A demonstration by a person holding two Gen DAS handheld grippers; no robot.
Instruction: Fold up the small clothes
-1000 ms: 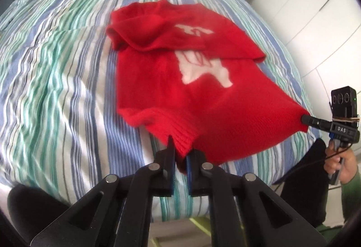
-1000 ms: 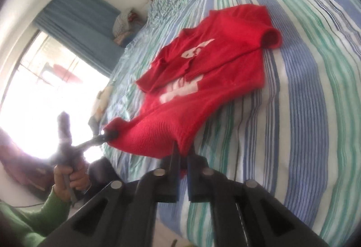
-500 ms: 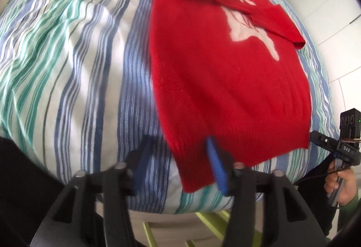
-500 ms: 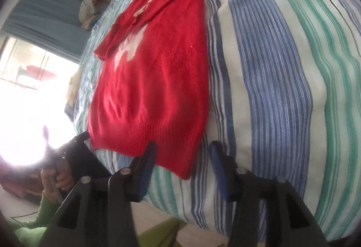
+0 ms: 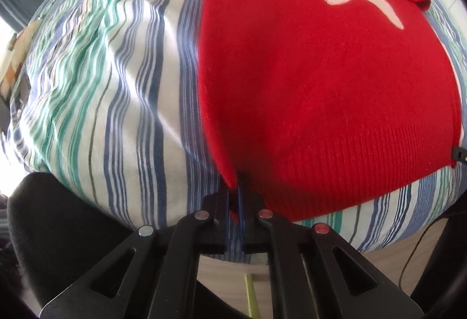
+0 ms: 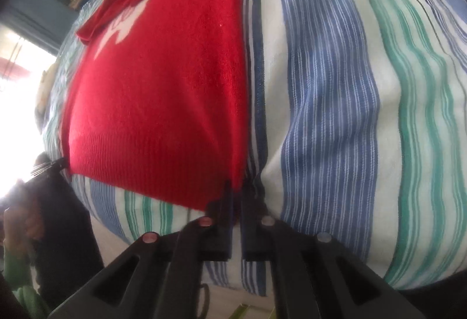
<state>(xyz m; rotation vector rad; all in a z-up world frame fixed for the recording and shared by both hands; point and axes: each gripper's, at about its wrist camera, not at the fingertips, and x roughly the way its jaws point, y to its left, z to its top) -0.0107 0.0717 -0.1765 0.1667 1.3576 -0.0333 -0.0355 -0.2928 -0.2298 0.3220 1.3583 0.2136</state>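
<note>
A red knitted sweater (image 5: pixel 321 85) with a white figure lies flat on the striped bed, its ribbed hem toward me and its sleeves folded across the chest. My left gripper (image 5: pixel 235 193) points down at the hem's left corner, its jaws closing on it, with red fabric pinched between the pads. My right gripper (image 6: pixel 236 190) is closing on the hem's right corner of the same sweater (image 6: pixel 163 91), its jaws pressed together on the knit. The right gripper's tip (image 5: pixel 458 155) shows at the far hem corner in the left wrist view.
The blue, green and white striped bedcover (image 5: pixel 111 91) spreads wide on both sides of the sweater (image 6: pixel 350 103). The mattress edge runs just under both grippers, with floor below. A person's hand and green sleeve (image 6: pixel 17 246) are at the left. Curtains and a bright window stand beyond.
The sweater, held up by its hem a second ago, now lies flat on the bed. Both grippers opened over the hem corners half a second ago, sank, and have shut on them again.
</note>
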